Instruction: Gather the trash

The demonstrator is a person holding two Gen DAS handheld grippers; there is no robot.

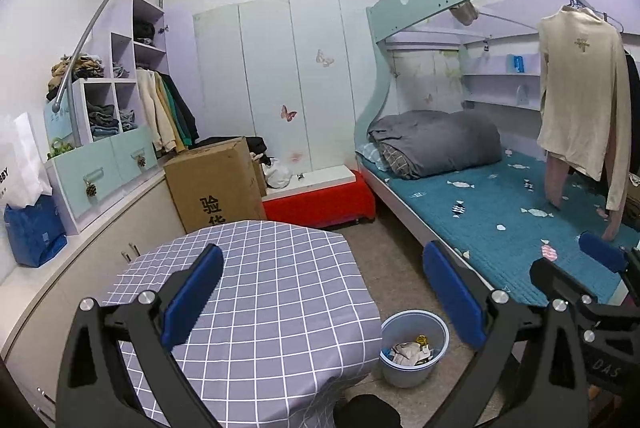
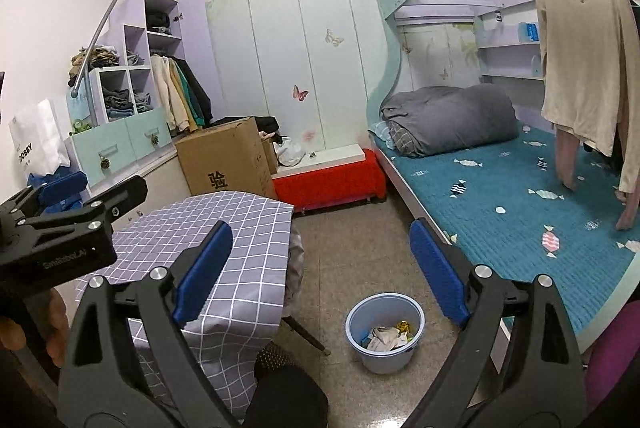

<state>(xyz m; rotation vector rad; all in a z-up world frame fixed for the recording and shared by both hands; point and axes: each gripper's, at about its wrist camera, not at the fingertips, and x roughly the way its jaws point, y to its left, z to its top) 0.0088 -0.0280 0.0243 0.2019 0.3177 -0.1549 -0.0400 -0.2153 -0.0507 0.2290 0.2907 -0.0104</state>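
Observation:
A pale blue trash bin (image 1: 404, 374) (image 2: 384, 360) stands on the floor between the table and the bed. Crumpled paper and wrappers (image 1: 408, 350) (image 2: 386, 336) lie inside it. My left gripper (image 1: 324, 292) is open, its blue pads (image 1: 196, 292) spread wide over the table's edge with nothing between them. My right gripper (image 2: 320, 268) is open too, above and nearer than the bin, and holds nothing. Each gripper shows in the other's view: the right one (image 1: 580, 264) at the right edge, the left one (image 2: 96, 187) at the left, with a hand under it.
A table with a grey checked cloth (image 1: 260, 288) (image 2: 224, 228) is at the left front. Behind it stand a cardboard box (image 1: 216, 183) and a red bench (image 1: 320, 203). A bunk bed with a teal mattress (image 1: 500, 220) fills the right, with clothes hanging (image 1: 580, 99) over it.

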